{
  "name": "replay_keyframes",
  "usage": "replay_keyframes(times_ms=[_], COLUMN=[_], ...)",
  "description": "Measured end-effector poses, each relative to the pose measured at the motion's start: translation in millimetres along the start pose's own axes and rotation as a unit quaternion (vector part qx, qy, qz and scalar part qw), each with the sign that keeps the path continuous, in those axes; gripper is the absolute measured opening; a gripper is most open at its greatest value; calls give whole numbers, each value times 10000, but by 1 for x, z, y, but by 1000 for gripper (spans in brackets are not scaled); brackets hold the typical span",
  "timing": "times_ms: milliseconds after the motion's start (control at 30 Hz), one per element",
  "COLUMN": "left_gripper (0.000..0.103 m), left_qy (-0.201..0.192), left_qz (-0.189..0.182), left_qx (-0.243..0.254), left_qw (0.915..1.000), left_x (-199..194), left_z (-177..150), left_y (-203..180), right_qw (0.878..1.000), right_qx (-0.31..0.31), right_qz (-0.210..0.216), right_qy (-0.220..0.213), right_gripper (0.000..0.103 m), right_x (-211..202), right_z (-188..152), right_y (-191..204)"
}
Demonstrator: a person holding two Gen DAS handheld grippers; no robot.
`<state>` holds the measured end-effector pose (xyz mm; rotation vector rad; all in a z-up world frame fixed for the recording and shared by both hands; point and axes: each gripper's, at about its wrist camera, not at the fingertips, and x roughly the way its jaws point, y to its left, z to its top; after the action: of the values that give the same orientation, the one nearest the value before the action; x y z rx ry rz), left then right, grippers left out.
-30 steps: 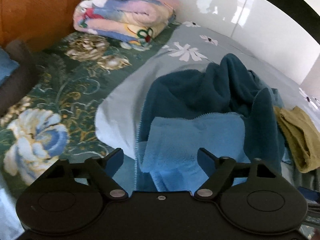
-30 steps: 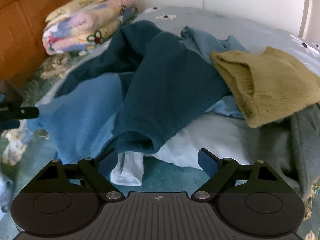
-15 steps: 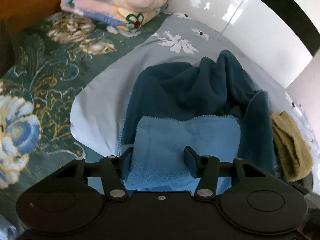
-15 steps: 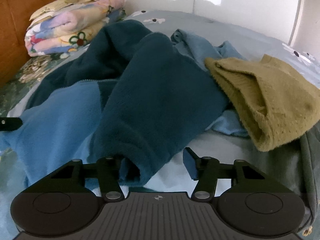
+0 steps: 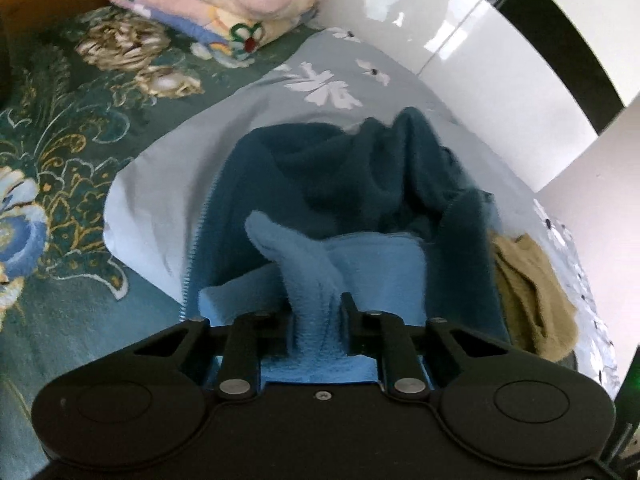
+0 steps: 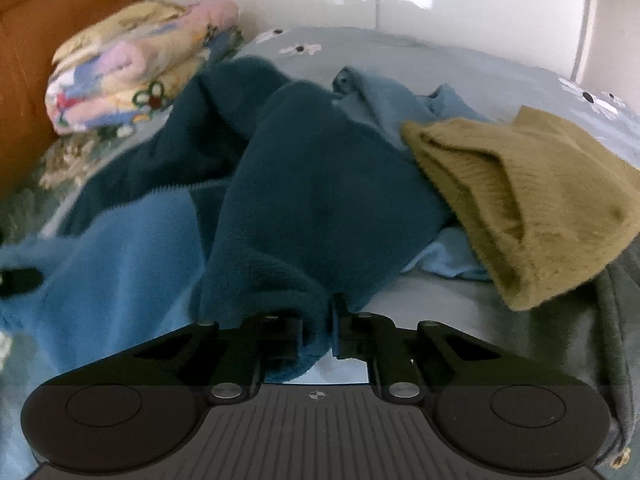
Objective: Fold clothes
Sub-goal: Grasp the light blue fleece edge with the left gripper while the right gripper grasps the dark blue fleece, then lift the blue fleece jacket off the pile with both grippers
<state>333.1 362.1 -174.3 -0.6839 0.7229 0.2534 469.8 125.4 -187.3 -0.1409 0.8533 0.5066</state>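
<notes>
Fleece (image 5: 360,184) (two-tone blue) pinched in left gripper (image 5: 316,320); right gripper (image 6: 318,334) clamps dark hem

L gripper (image 5: 316,326) jaws just closed, now pinching a raised fold of the light blue fleece panel (image 5: 372,264). Dark teal fleece (image 5: 320,172) bunched behind it on grey floral sheet (image 5: 160,184). Olive knit (image 5: 532,300) at right, folded blanket (image 5: 224,4) top left.

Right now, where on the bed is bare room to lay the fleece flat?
Free: the grey flowered sheet left of the two-tone blue fleece garment, and behind it toward the white wall. Crowded: the right side, where the olive knitted sweater lies against the fleece.
</notes>
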Motion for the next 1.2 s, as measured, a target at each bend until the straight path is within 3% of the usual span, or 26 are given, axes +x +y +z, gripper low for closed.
replay_keyframes(times_ms=[300, 633, 733, 967, 1200], left_gripper=[13, 8, 7, 7, 7], left_qy=[65, 39, 155, 365, 898], left_qz=[-486, -588, -533, -551, -668], left_qx=[12, -387, -140, -124, 151], left_qw=[9988, 9975, 9984, 9977, 9936], left_x=[-53, -135, -154, -191, -212], left_z=[-32, -76, -92, -139, -194], left_y=[-48, -83, -103, -135, -168], right_qw=[9976, 9908, 9901, 9917, 9927], right_qx=[395, 939, 955, 930, 1019], right_qz=[135, 574, 643, 665, 532], right_qy=[-558, -794, -808, -588, -358], right_gripper=[6, 6, 6, 6, 6], right_x=[-55, -134, -157, -199, -239], right_z=[23, 25, 16, -15, -54], right_y=[-32, -77, -88, -114, -149])
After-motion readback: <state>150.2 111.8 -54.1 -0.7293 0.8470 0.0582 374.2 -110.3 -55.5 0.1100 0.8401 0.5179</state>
